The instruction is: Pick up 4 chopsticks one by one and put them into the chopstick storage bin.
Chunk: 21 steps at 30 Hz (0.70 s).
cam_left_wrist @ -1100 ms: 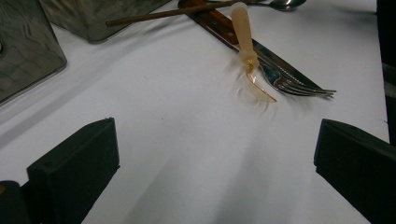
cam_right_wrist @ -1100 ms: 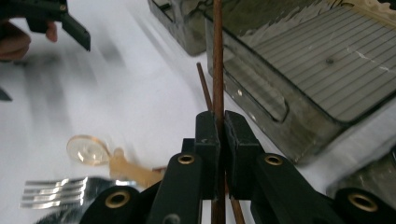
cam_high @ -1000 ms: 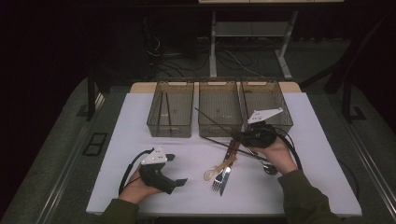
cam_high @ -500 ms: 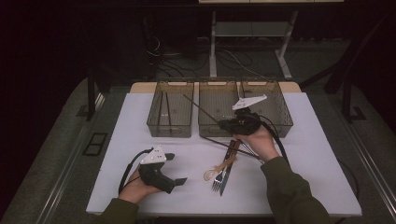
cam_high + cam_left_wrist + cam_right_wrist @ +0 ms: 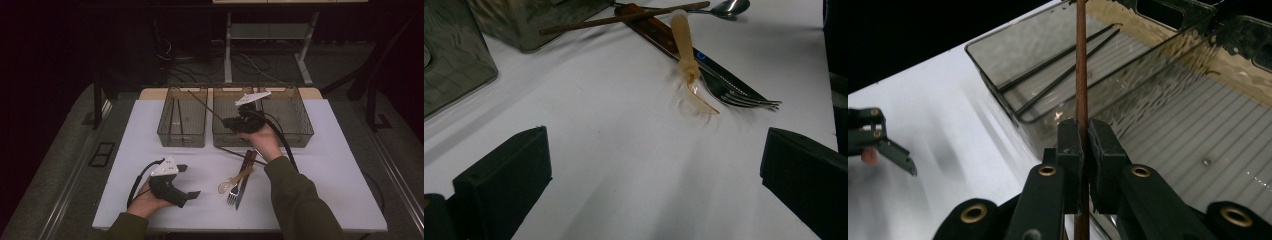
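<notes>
1. Brown wooden chopstick [image 5: 1081, 65] is being pinched tight in the right gripper [image 5: 239, 121], at frame centre over the bins.
2. Lowering it flat into the left bin [image 5: 165, 134], beside the black chopsticks [image 5: 1058, 70], looks wisest.
3. Left gripper [image 5: 187, 181] is idling, jaws spread, lower left.

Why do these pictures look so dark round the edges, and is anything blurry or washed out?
High view: light falls on the white table, while the floor and background sink into near black. Left gripper view: the amber spoon and fork look slightly smeared, and the near jaws are soft. Right gripper view: the brown chopstick is fairly sharp, the clear bin shows wavy reflections, and the top left corner is black.
</notes>
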Motion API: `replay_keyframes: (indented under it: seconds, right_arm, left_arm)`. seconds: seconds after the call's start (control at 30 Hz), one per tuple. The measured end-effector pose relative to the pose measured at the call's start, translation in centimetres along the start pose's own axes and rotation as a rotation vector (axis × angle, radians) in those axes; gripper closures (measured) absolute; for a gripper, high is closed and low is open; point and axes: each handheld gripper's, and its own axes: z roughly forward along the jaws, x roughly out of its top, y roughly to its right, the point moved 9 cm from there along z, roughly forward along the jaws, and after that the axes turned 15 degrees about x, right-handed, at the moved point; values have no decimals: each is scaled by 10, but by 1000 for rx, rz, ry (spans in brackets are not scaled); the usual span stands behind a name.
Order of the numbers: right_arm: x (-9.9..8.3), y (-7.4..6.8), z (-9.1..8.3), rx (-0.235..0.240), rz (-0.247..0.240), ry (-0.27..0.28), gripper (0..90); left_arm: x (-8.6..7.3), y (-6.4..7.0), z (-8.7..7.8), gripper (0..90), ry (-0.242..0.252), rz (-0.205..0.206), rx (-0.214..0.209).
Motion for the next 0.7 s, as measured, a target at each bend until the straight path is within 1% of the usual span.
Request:
replay_keyframes:
  seconds: [0.03, 0.07, 0.27, 0.4, 0.53, 0.57, 0.7]
  right_arm:
    - [2, 1, 1, -3, -7, 2, 847]
    - [4, 0, 3, -4, -4, 3, 847]
    - [16, 3, 12, -16, 13, 10, 847]
    - [25, 4, 19, -23, 20, 20, 847]
    - [35, 4, 29, -30, 26, 28, 847]
    - [37, 5, 32, -29, 22, 28, 847]
    - [45, 4, 45, -31, 16, 19, 847]
  left_arm:
    - [1, 1, 0, 0, 5, -11, -1]
    - [0, 0, 0, 0, 3, -4, -2]
    - [1, 1, 0, 0, 9, -10, 1]
    - [1, 1, 0, 0, 9, -4, -3]
    - [2, 1, -1, 0, 12, -4, -5]
    - [1, 0, -1, 0, 9, 2, -5]
    - [1, 1, -1, 0, 6, 2, -8]
